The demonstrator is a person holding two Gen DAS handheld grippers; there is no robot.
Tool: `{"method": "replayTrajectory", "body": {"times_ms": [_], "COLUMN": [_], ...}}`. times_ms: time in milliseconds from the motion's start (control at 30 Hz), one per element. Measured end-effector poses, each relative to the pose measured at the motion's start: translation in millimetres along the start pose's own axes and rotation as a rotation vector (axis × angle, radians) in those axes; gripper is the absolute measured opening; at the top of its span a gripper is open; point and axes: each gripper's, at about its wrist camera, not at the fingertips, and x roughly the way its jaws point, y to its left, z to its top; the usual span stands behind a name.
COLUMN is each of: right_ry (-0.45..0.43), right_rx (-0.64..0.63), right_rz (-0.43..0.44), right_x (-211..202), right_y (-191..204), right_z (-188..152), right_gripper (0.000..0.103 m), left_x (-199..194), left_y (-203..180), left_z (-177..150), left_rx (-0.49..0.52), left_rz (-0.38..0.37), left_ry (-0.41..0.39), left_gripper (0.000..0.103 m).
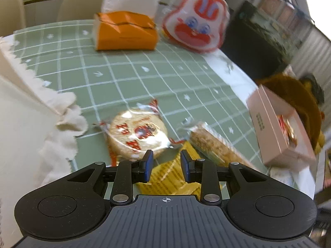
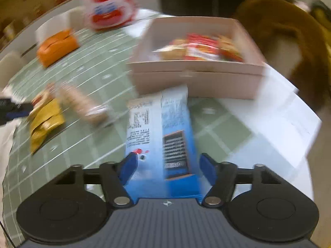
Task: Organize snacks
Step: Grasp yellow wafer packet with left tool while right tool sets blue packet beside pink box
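Observation:
My right gripper [image 2: 167, 161] is shut on a blue snack packet [image 2: 157, 124], a pad on each long edge. The packet's far end overlaps the front wall of the pink box [image 2: 196, 82], which holds red-wrapped snacks. My left gripper [image 1: 167, 165] hovers with a narrow gap between its pads, just above a yellow packet [image 1: 169, 177] lying on the green checked cloth; nothing is pinched. A round wrapped rice cracker [image 1: 137, 132] lies just ahead on the left, and a crumbly bar in clear wrap [image 1: 213, 144] on the right. The pink box [image 1: 275, 128] stands at the table's right edge.
An orange tissue pack [image 1: 126, 31] and a red-and-white clown-face bag [image 1: 194, 20] sit at the far side. White scalloped cloth [image 1: 31, 124] covers the left. A brown plush thing [image 2: 279, 31] lies behind the box. Chairs stand beyond the table.

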Motion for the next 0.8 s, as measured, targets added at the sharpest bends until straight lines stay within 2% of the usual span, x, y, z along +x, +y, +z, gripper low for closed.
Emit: {"method": "replayTrajectory", "body": {"times_ms": [67,167,267,433,600,700,800], "right_ry": [0.008,0.003,0.003,0.027,0.035,0.035,0.036], "right_rx": [0.058,0.103,0.104,0.074,0.037,0.007,-0.011], "right_rz": [0.013,0.014,0.007,0.007,0.004,-0.008,-0.014], "right_x": [-3.8,-2.6,-2.1,8.3,9.2,10.5,10.5], "right_y": [-17.9,-27.9,-27.5,-16.3,-8.2,-3.4,0.2], "right_z": [-0.6,-1.9,-4.7,-7.4,-10.6,-12.4,-15.3], "right_gripper": [0.076,0.077,0.077,0.077,0.077,0.078,0.079], "left_x": [7.6,12.3,8.7,-0.1,-10.4,-18.7,-23.1], "left_y": [-5.8,-12.6,-22.3,-54.8,-77.0,-83.6,-85.5], "left_z": [-2.4,-9.3,-17.3,-41.5,-62.5,-71.7,-78.3], "left_rx": [0.042,0.087,0.113,0.27,0.363,0.371,0.343], "left_rz": [-0.002,0.011,-0.03,-0.063,-0.093,-0.075,-0.095], "left_ry": [0.028,0.033,0.059,0.089,0.116,0.116,0.143], "left_gripper": [0.032,0.036,0.036,0.036,0.036,0.036,0.037]}}
